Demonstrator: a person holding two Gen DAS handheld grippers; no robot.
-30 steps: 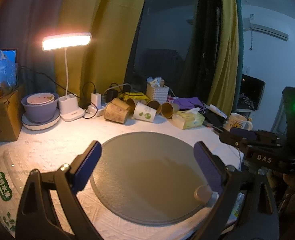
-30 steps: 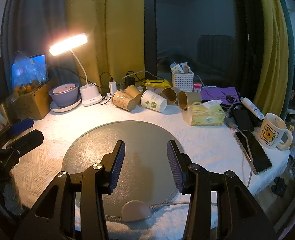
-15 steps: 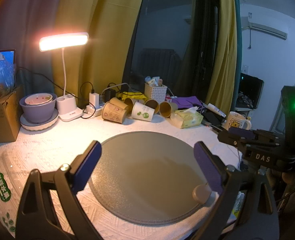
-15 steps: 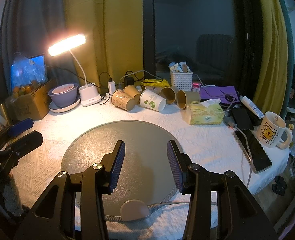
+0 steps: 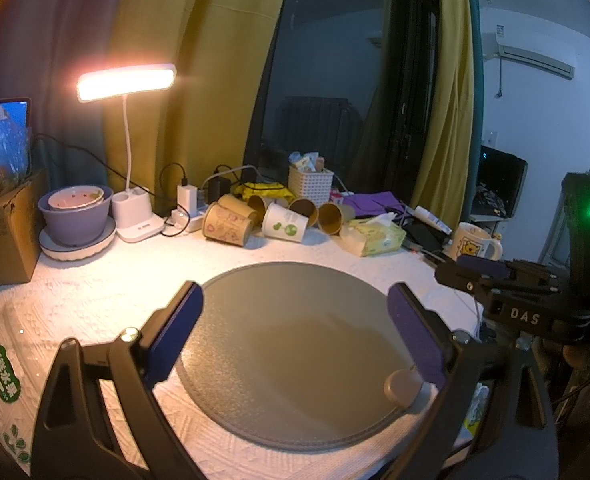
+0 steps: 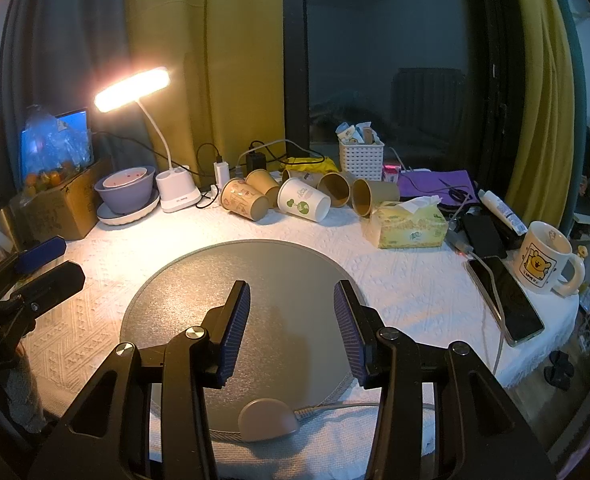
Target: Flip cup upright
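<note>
Several paper cups lie on their sides in a row at the back of the table: a brown printed cup (image 5: 227, 224) (image 6: 244, 200), a white cup with green print (image 5: 285, 224) (image 6: 303, 200), and plain brown cups (image 5: 335, 218) (image 6: 373, 197). My left gripper (image 5: 295, 320) is open and empty above the near edge of the round grey mat (image 5: 295, 320). My right gripper (image 6: 291, 320) is open and empty above the same mat (image 6: 255, 272). Both are well short of the cups.
A lit desk lamp (image 5: 127, 80), purple bowls (image 6: 129, 188) and a cardboard box (image 5: 3, 232) stand back left. A tissue pack (image 6: 409, 224), phone (image 6: 505, 300) and bear mug (image 6: 545, 258) sit right. A white basket (image 6: 361, 158) and chargers stand behind the cups.
Both views have shifted only slightly; the left wrist view has drifted a little. The grippers stay open and the cups have not moved.
</note>
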